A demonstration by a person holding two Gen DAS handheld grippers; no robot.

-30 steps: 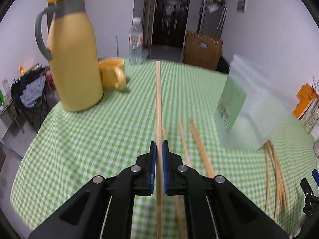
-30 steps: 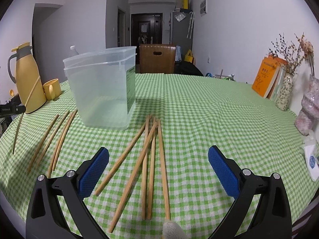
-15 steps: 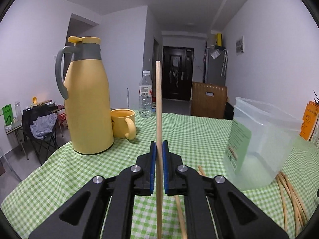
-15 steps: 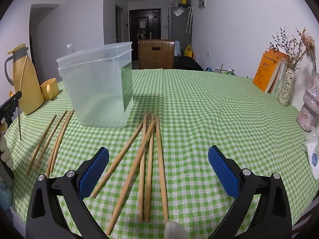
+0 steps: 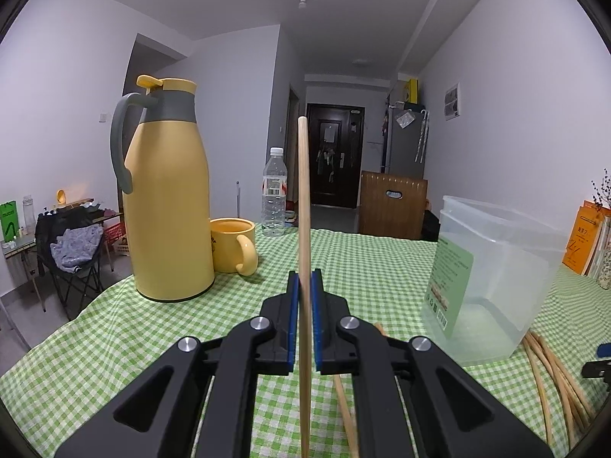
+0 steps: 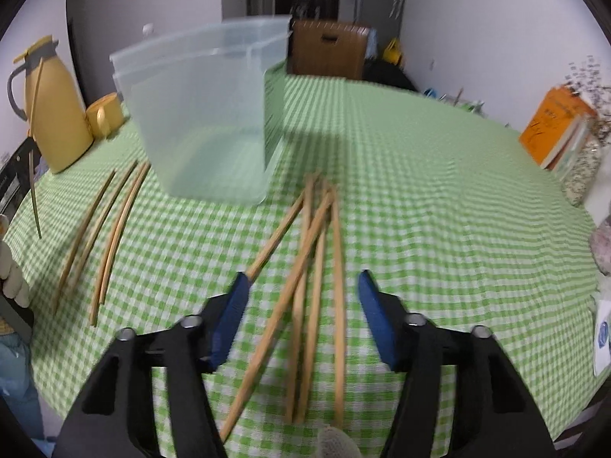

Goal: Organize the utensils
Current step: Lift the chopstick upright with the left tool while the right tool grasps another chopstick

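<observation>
The left hand-held gripper (image 5: pixel 304 297) is clamped on a single chopstick (image 5: pixel 303 206), gripped part-way along so the stick stands nearly upright between the blue pads, its upper end high above the jaws. Held like that, it looks ready to be dropped end-first into the clear plastic container (image 5: pixel 496 278), which stands open-topped on the surface (image 5: pixel 133 328) to its right, so that sticks can go in from above.

The right hand-held gripper (image 6: pixel 303 290) points down over a loose bundle of chopsticks (image 6: pixel 313 267) lying on the green checked cloth, and its jaws are closing. Several sticks lie between the blue pads (image 6: pixel 376 320), which do not yet press on any of them. The bundle fans toward the container (image 6: pixel 206 114) just beyond it, a short carry away. Three more chopsticks (image 6: pixel 103 236) lie side by side to the container's left, apart from the bundle, probably within the left gripper's reach.

A yellow jug (image 5: pixel 168 206) and a yellow mug (image 5: pixel 233 244) stand together near the far left edge, clear of the work.
</observation>
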